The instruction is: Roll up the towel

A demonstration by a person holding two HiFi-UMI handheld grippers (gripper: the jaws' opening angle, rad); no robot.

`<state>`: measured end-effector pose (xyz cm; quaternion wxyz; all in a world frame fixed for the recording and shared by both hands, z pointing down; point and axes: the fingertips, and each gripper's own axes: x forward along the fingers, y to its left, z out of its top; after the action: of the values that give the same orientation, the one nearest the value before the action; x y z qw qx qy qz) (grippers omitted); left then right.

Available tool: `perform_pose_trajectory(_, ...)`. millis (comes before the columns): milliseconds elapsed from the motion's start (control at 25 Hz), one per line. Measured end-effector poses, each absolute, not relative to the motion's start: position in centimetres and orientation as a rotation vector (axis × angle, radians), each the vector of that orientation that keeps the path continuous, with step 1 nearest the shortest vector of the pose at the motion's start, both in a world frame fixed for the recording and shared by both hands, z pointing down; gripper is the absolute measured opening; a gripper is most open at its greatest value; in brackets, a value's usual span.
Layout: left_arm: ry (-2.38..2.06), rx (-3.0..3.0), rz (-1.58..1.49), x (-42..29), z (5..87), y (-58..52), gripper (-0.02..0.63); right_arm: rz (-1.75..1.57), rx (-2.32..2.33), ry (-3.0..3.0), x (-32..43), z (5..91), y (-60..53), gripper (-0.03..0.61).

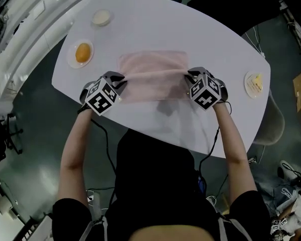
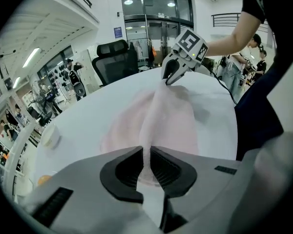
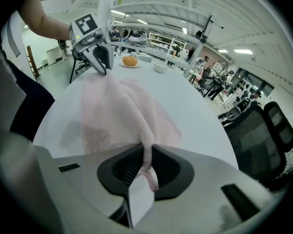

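A pale pink towel (image 1: pixel 153 74) lies on the white table (image 1: pixel 226 49), its near edge lifted and stretched between my two grippers. My left gripper (image 1: pixel 121 80) is shut on the towel's left corner; in the left gripper view the cloth (image 2: pixel 161 118) runs from between the jaws (image 2: pixel 147 156) to the right gripper (image 2: pixel 172 77). My right gripper (image 1: pixel 189 79) is shut on the right corner; in the right gripper view the towel (image 3: pixel 122 113) is pinched between the pads (image 3: pixel 147 152), and the left gripper (image 3: pixel 100 57) shows at the far end.
A plate with an orange fruit (image 1: pixel 82 52) and a small white bowl (image 1: pixel 101 17) sit at the table's far left. A plate with yellow food (image 1: pixel 254 83) sits at the right edge. Office chairs (image 2: pixel 116 57) and people stand beyond the table.
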<state>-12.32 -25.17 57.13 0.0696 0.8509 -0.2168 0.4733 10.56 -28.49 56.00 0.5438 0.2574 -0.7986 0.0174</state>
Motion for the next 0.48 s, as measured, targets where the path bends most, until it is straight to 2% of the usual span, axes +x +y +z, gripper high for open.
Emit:
perform_pose_trajectory(160,-0.670,2.558,1.419,-12.2,57.6,-25.9,0.064,0.032,0.633,-1.883,11.0,56.4,-29.0,0.093)
perform_pose_trajectory(200,-0.684,2.556,1.412,-12.3,57.5,-26.1,0.086,0.027,0.644,-1.884,11.1,56.3,-29.2,0.123)
perform_pose_trajectory(280,-0.714,2.551,1.389,-12.6,57.1,-26.6,0.147,0.015,0.667,-1.892,11.3,55.8,-29.5,0.127)
perform_pose_trajectory(360,-0.744,2.549,1.353,-12.8,56.4,-26.8,0.184,0.004,0.688,-1.905,11.4,55.1,-29.6,0.209)
perform_pose_trajectory(480,-0.811,2.563,1.324,-13.3,54.9,-27.0,0.213,-0.024,0.713,-1.927,11.7,53.5,-29.3,0.218)
